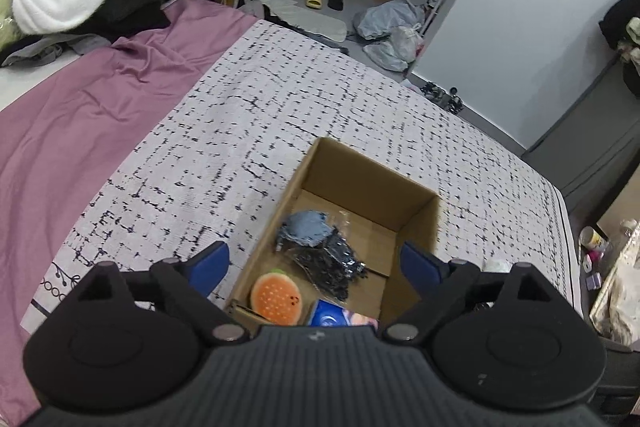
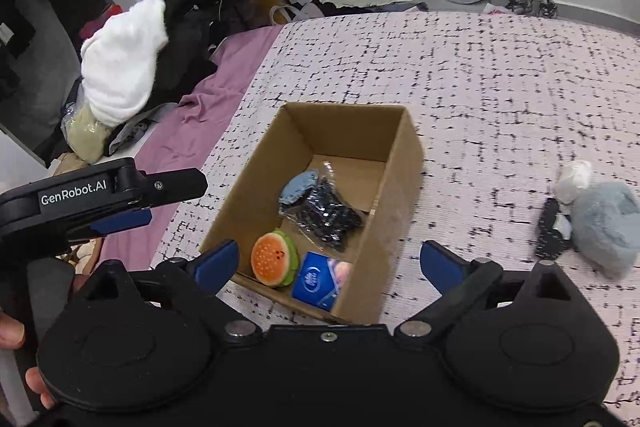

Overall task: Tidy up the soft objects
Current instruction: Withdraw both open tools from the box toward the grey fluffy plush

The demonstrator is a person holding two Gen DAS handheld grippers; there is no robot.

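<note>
1. The blue pack (image 2: 316, 285) is half cut off by the left gripper's (image 1: 316, 261) body in the left view; the right view shows its whole top face, print too small to read.
2. The dark bag (image 2: 326, 217) is clear crinkled plastic over something black; what it holds cannot be made out. It partly covers a pale blue pad (image 2: 298, 187).
3. The box (image 2: 404, 163) is plain brown cardboard, open-topped, on a white bedspread (image 2: 480, 87) with black dashes. In it lie the round plush burger (image 2: 274, 259), the pack, the bag and the pad.
4. Both grippers hang over the box's near end, jaws spread wide, nothing between them; the right gripper (image 2: 330, 263) has blue pads (image 2: 218, 261).
5. Only the right view shows a fluffy pale blue plush (image 2: 606, 227), a small black item and a white wad beside it, well right of the box.
6. A purple sheet (image 1: 80, 115) lies crumpled left of the bedspread.
</note>
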